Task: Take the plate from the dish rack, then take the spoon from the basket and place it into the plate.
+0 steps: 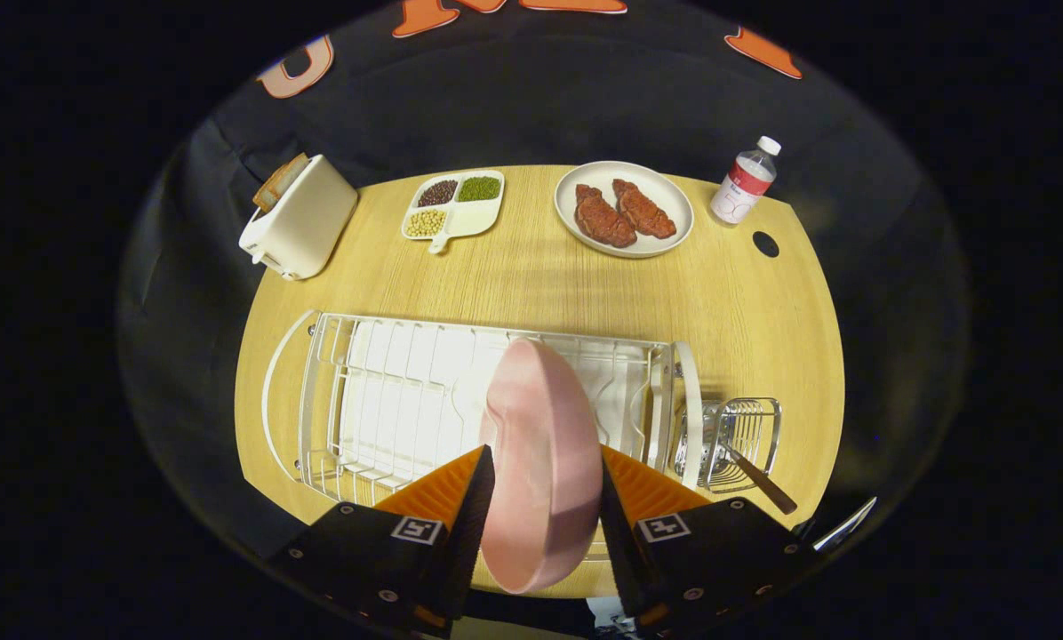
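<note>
A pink plate (pixel 540 444) stands on edge between my fingers, over the right part of the white wire dish rack (pixel 389 400). My gripper (pixel 545 455) is shut on it, one finger pressing on each face. The plate's lower rim reaches back past the rack's near edge; whether it still touches the rack is hidden. Right of the rack hangs a small wire basket (pixel 749 427). A spoon (pixel 763 484) with a brown handle leans out of it toward me.
The rack sits on a round wooden table (pixel 531 284). At the far side stand a white toaster (pixel 300 222) with bread, a divided tray of beans (pixel 456 209), a plate with two meat pieces (pixel 665 200) and a water bottle (pixel 745 182).
</note>
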A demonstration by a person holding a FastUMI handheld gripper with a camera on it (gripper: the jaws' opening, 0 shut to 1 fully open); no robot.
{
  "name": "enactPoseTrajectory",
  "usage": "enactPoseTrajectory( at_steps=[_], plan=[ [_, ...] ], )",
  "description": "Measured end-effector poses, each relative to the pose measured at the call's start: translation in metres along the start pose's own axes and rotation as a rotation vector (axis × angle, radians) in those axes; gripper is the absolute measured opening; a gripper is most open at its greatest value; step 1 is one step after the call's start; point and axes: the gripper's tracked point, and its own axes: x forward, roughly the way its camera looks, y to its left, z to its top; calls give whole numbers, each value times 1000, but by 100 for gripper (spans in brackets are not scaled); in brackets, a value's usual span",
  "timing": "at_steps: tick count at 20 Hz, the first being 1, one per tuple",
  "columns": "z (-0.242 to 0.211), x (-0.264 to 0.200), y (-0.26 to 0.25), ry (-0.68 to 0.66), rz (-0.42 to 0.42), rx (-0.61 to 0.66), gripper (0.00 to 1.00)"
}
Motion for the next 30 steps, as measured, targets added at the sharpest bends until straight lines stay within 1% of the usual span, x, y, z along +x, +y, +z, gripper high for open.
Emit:
enactPoseTrajectory(
  at_steps=[1, 2, 4, 7, 12, 14, 18, 20, 23, 27, 30],
  plan=[
    [-2, 4, -1, 14, -12, -5, 62],
    [-3, 8, -4, 23, -31, -14, 56],
    [-7, 16, -6, 29, -69, -32, 48],
    [-14, 23, 0, 44, -85, -44, 40],
    [-7, 18, -8, -7, -143, -26, 34],
    [-3, 11, -8, -39, -170, -22, 33],
    [7, -7, -12, -108, -271, -96, 33],
    [10, -16, -8, -136, -293, -116, 32],
    [7, -28, 3, -142, -273, -88, 31],
    [-2, -48, 4, -172, -258, -39, 31],
    [-15, -72, 16, -201, -159, 37, 31]
  ],
)
